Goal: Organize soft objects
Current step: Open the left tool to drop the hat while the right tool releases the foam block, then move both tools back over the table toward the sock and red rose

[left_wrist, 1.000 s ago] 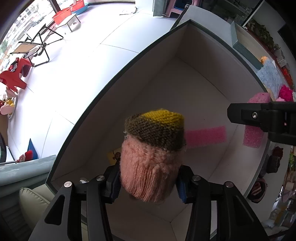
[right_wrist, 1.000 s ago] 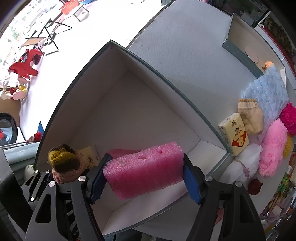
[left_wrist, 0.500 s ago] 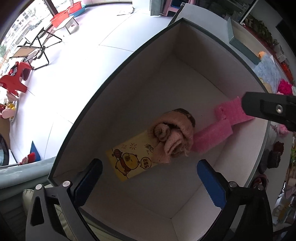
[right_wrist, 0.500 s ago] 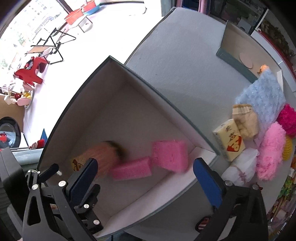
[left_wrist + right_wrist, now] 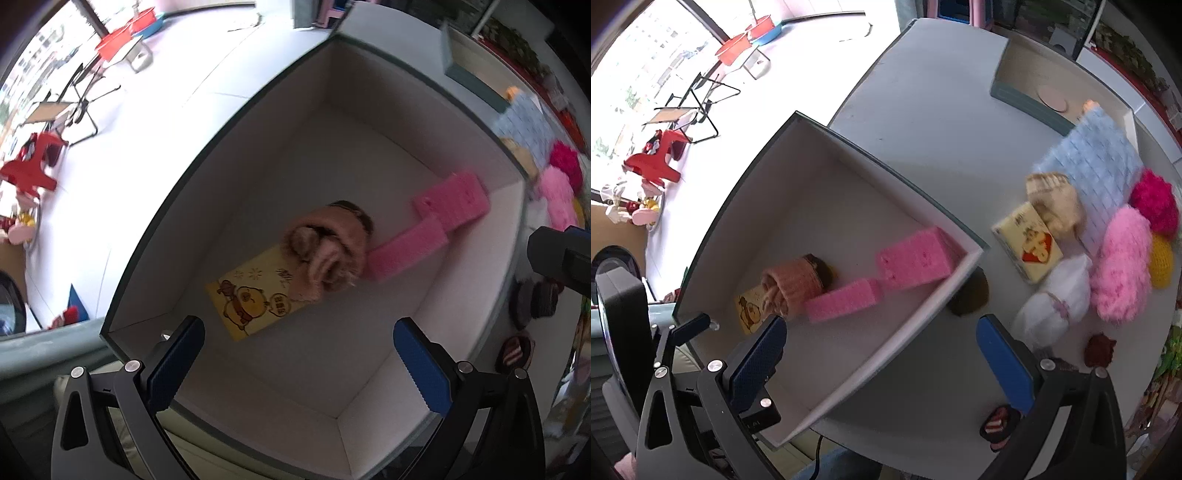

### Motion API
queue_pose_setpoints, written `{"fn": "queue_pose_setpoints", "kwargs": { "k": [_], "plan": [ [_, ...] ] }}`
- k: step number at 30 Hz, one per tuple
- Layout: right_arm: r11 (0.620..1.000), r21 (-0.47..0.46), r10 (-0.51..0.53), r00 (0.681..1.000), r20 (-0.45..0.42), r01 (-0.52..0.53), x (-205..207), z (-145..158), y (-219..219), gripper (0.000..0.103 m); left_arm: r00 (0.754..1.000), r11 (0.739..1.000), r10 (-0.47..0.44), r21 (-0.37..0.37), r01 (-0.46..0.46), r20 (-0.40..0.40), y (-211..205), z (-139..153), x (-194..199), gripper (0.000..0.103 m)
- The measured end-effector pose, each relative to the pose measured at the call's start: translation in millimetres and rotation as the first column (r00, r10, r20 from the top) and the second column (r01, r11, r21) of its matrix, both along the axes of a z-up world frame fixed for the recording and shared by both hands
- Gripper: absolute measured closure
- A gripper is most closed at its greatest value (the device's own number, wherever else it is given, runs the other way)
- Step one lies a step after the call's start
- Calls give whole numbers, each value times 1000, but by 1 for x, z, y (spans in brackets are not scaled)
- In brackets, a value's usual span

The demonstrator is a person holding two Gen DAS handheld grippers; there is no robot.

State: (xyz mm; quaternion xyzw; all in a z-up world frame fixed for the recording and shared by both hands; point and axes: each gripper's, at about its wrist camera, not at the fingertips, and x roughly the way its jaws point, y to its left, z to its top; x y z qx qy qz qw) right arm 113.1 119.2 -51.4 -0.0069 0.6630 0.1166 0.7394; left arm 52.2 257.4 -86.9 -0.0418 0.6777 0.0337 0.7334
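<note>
Dropped from the left gripper [image 5: 295, 363], whose jaws have just spread wide and empty, the knitted sock [image 5: 327, 251] lies mid-frame in the box [image 5: 177, 192]; the right gripper [image 5: 879, 358], likewise just spread, has let fall the pink sponge [image 5: 916, 258]. Waiting at right, the fluffy pink piece [image 5: 1121, 264] looks light and squashy; pinch across its middle.

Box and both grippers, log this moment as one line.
box: holds sock, tissue pack, two sponges | left gripper: open, empty | right gripper: open, empty
</note>
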Motion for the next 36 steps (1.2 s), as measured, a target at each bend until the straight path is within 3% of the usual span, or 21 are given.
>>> {"fn": "queue_pose_setpoints", "kwargs": {
  "k": [12,18,27,31,36],
  "plan": [
    [973,39,-226,974,-27,227,-46,-5,-106,0,977,977,-213,-8,213,20,-94,25,2,0],
    [915,29,-400,915,-58,402,-89,-19,-184,0,937,937,-349,-24,349,8,-164,25,-9,0],
    [807,-10,-586,799,-135,590,-150,-49,-270,0,893,894,-445,-80,440,-70,-233,-5,-32,0],
    [780,-21,-619,768,-163,625,-169,-61,-295,0,894,898,-439,-96,430,-96,-258,-23,-41,0],
    [763,-34,-640,748,-175,645,-179,-69,-315,0,916,920,-391,-68,386,-88,-275,-37,-45,0]
  ]
}}
